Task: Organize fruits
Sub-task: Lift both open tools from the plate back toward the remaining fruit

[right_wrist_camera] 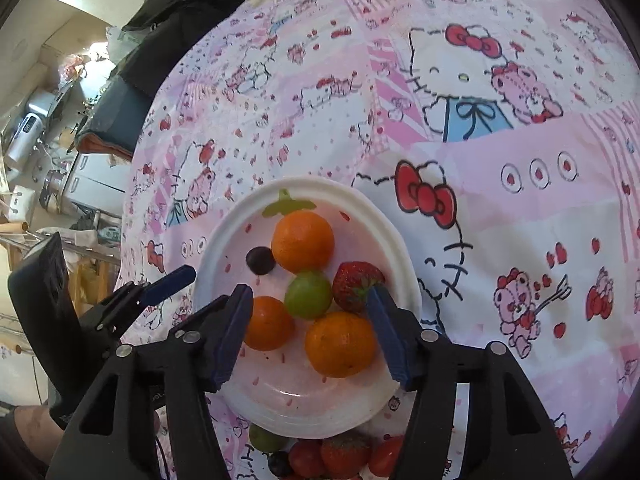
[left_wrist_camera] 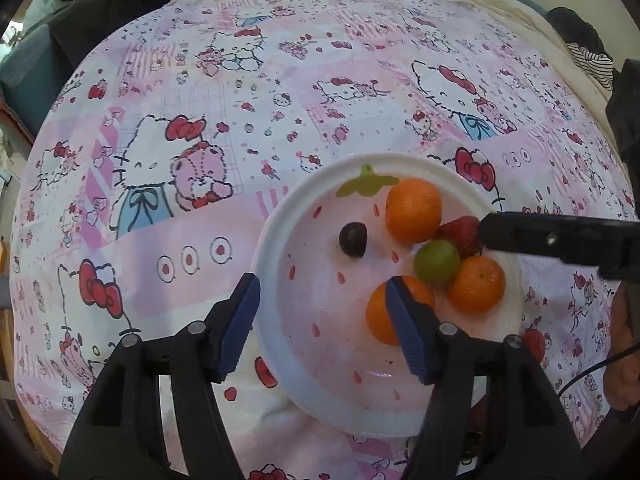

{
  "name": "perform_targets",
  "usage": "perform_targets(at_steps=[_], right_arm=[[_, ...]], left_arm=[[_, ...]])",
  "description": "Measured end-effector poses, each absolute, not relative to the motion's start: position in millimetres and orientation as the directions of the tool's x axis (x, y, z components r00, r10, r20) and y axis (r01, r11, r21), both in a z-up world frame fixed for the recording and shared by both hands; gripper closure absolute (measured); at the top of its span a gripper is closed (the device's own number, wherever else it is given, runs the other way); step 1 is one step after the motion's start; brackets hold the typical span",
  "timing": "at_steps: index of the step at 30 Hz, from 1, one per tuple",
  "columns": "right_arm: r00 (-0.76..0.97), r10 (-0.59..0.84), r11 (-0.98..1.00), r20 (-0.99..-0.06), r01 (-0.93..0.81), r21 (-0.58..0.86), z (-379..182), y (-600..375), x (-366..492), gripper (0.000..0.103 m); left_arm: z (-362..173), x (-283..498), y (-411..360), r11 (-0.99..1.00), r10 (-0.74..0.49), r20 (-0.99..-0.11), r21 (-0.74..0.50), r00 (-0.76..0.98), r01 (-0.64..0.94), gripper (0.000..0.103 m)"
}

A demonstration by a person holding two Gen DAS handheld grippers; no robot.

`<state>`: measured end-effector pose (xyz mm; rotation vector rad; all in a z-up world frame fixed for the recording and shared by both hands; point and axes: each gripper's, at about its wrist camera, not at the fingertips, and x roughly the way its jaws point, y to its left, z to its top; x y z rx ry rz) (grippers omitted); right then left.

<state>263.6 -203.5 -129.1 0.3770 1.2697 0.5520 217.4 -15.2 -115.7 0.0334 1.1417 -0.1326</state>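
A white plate with a strawberry print lies on the Hello Kitty cloth; it also shows in the right wrist view. On it are three oranges, a green grape, a strawberry and a dark grape. My left gripper is open and empty over the plate's near left part. My right gripper is open and empty, its fingers on either side of the near orange.
More fruit lies off the plate at its near edge: a green grape, several strawberries and a dark berry. Dark clothing and household clutter lie beyond the cloth's far left edge.
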Motion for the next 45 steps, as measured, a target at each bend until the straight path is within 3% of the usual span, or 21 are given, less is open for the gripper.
perform_targets(at_steps=[11,21,28,33,40,45], right_arm=[[0.302,0.580,0.814,-0.757,-0.180,0.552,-90.7,-218.7,251.9,0.041],[0.365,0.563,0.823,-0.742,-0.162,0.545,-62.1,-239.3,222.2,0.041],[0.379,0.552,0.822,-0.743,-0.098,0.561,-60.2,-260.1,197.7,0.041],[0.367,0.544,0.825,-0.754,-0.069,0.561,-64.6,-270.1,179.1,0.041],[0.358,0.522,0.835,-0.774,-0.029,0.550,-71.7,-289.5,158.5,0.041],[0.377,0.490,0.849,-0.786,-0.002,0.528,-74.2,-306.9,149.1,0.041]], left_arm=[[-90.1,195.0,-12.1,0.994,-0.072,-0.876,-0.026,0.478,0.102,0.041],[-72.2,157.1,-12.4,0.992,-0.116,-0.881,-0.085,0.458,0.088,0.041],[-92.1,125.5,-19.0,0.983,-0.186,-0.913,-0.178,0.363,0.055,0.042],[-109.6,117.1,-36.6,0.975,-0.224,-0.923,-0.213,0.313,0.068,0.050],[-133.1,119.4,-54.3,0.968,-0.251,-0.932,-0.241,0.262,0.069,0.050],[-147.7,122.9,-52.8,0.943,-0.322,-0.914,-0.334,0.245,-0.007,0.051]])
